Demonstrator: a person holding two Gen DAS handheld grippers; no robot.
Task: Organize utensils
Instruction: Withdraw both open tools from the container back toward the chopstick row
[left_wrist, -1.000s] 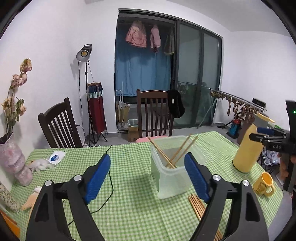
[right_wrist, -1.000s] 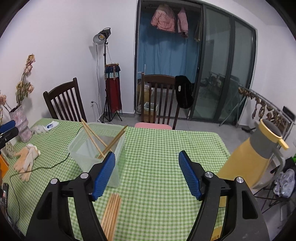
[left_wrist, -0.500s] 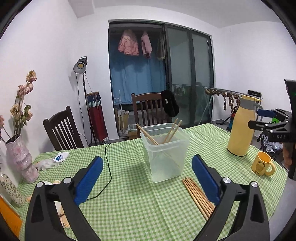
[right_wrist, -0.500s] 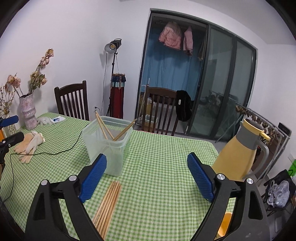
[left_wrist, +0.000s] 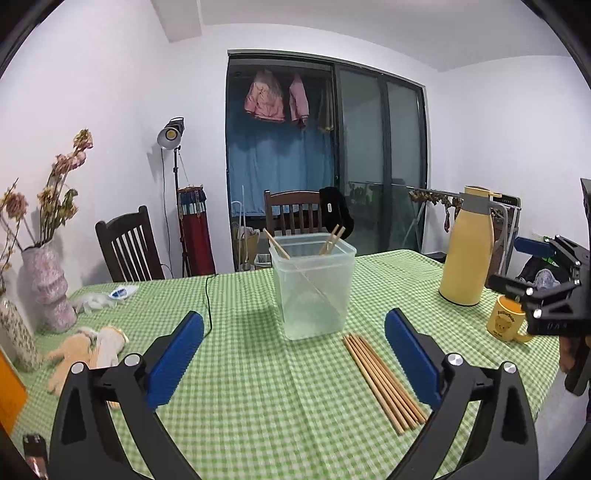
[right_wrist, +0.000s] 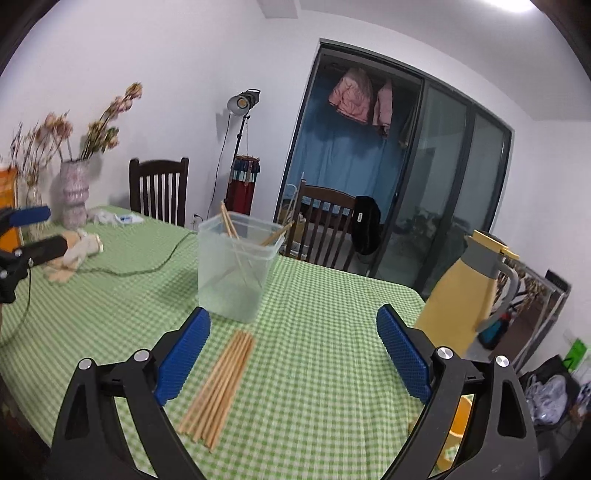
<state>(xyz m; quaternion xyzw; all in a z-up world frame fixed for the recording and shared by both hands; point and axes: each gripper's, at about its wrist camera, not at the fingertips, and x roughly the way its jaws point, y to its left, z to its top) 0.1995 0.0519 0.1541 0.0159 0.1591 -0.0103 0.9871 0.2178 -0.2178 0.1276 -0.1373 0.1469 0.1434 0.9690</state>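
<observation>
Chopsticks (left_wrist: 382, 380) lie bundled on the tabletop (left_wrist: 258, 387) at lower centre, just before the clear tub (left_wrist: 314, 288) holding a few more, likely awaiting transfer; left gripper (left_wrist: 293, 360) and right gripper (right_wrist: 293, 350) gape wide, empty, having just opened; tub count unclear.

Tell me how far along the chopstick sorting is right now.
Partly done. A few chopsticks already lean inside the clear container. Nothing is in hand: the left gripper and right gripper both have their jaws wide open and empty, having just opened further. Left to do: the bundle of loose chopsticks lying on the green checked tablecloth in front of the container.
</observation>
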